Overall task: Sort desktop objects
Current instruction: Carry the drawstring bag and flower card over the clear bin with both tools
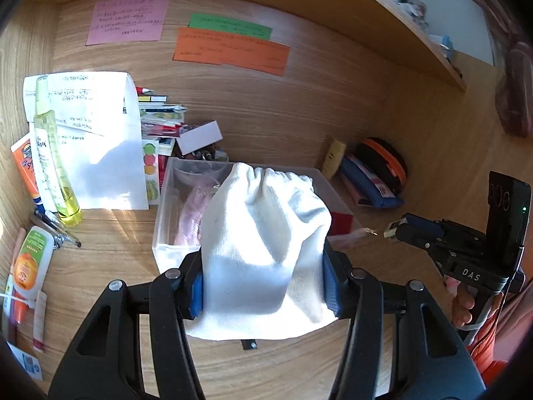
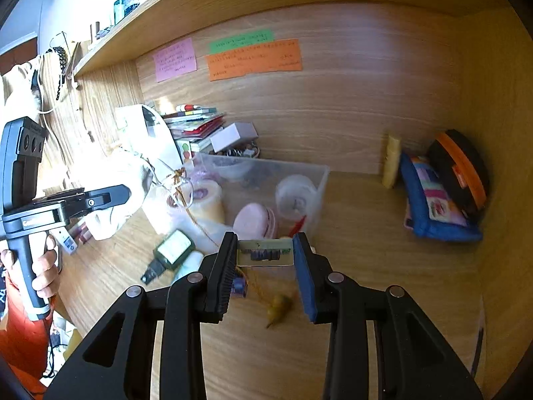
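The right gripper [image 1: 389,230] body bears the letters "DAS".

black left claw [image 1: 265,286] and right claw [image 2: 265,268], blue pads, silver screws; "das" lettering, orange sleeve [image 1: 489,343].

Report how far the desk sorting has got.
Done: the clear bin already holds tape rolls and a pink case.
In hand: left tool grips a white pouch; right tool grips a small tag.
Left: tubes and pens lie loose on the desk.
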`<action>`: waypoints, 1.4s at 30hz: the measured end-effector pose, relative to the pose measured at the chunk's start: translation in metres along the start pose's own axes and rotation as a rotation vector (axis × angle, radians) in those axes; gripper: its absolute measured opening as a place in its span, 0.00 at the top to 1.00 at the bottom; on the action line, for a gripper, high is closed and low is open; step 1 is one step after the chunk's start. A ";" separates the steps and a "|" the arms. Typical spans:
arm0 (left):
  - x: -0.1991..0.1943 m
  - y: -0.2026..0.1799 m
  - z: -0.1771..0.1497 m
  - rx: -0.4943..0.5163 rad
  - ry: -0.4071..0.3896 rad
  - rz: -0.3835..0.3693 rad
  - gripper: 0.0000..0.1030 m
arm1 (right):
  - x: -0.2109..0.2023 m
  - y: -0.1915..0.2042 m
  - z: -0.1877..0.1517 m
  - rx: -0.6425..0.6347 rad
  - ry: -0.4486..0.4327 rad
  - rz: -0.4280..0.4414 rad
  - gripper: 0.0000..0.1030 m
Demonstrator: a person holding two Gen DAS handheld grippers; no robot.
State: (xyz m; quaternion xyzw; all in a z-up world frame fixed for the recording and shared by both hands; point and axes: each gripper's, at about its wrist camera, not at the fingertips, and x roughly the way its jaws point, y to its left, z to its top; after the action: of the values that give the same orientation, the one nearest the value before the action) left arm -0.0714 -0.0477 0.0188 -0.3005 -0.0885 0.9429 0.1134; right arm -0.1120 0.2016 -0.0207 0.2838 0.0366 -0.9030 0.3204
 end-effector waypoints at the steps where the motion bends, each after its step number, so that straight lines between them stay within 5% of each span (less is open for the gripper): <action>1: 0.002 0.001 0.000 0.003 0.003 0.000 0.47 | 0.003 0.002 0.003 -0.002 0.000 0.002 0.70; 24: 0.073 0.053 0.056 -0.004 0.067 0.027 0.47 | 0.091 0.025 0.058 -0.062 0.086 0.032 0.70; 35: 0.094 0.082 0.043 -0.034 0.106 0.007 0.47 | 0.128 0.039 0.060 -0.055 0.123 0.021 0.70; 42: 0.099 0.061 0.035 0.077 0.088 0.083 0.35 | 0.140 0.033 0.054 -0.063 0.138 -0.061 0.70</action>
State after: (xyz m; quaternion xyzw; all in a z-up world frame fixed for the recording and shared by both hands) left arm -0.1805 -0.0835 -0.0218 -0.3403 -0.0347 0.9354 0.0893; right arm -0.2076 0.0843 -0.0472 0.3341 0.0957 -0.8890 0.2983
